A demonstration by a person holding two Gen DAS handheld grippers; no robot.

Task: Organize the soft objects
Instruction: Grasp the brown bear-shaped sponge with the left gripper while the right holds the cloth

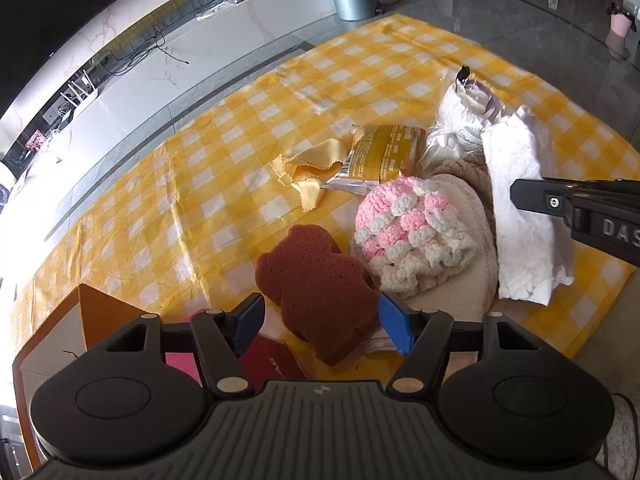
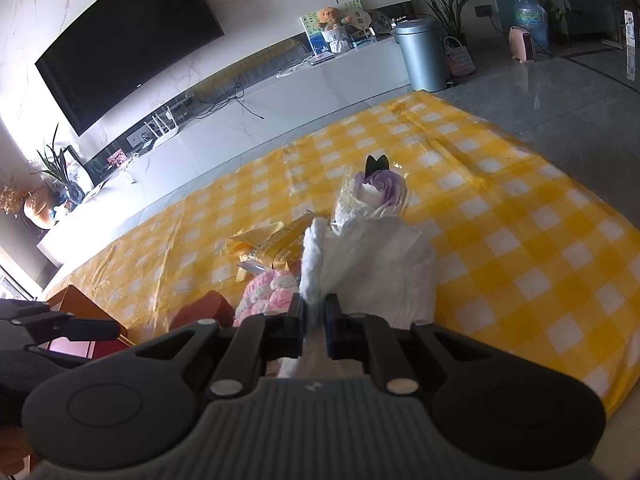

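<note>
Your right claw [image 2: 314, 316] is clamped on a gathered fold of the white cloth [image 2: 372, 264]; the jaws are nearly together with the fabric bunched between them, and the rest of the cloth drapes forward over the yellow checked mat [image 2: 520, 240]. Your left claw [image 1: 320, 322] stands wide, its blue pads on either side of the brown sponge [image 1: 316, 288], which is cut in a bear-like shape. I cannot tell whether the pads touch the sponge yet, but they do not look to be squeezing it.

Just beside the sponge lies the pink-and-white crocheted piece [image 1: 408, 232], resting on a beige plush item [image 1: 468, 248]. Behind them sit a gold snack packet [image 1: 384, 156] and a yellow satin cloth [image 1: 308, 172] with pinked edges, touching each other. Farther back stands a wrapped bundle with a purple top [image 1: 464, 108].

At the near left edge of the mat is an orange box [image 1: 96, 312], with a red and pink item [image 1: 264, 356] next to it under your left claw. That box looks like the likely place for the soft things, though I cannot see inside it.

Judging by the spread, you are early in the job: nearly every soft item is lying out in a loose heap on the mat, and nothing visible has been put away. You have one cloth in hand and the sponge lined up; the crochet, plush, satin and bundle all remain.
</note>
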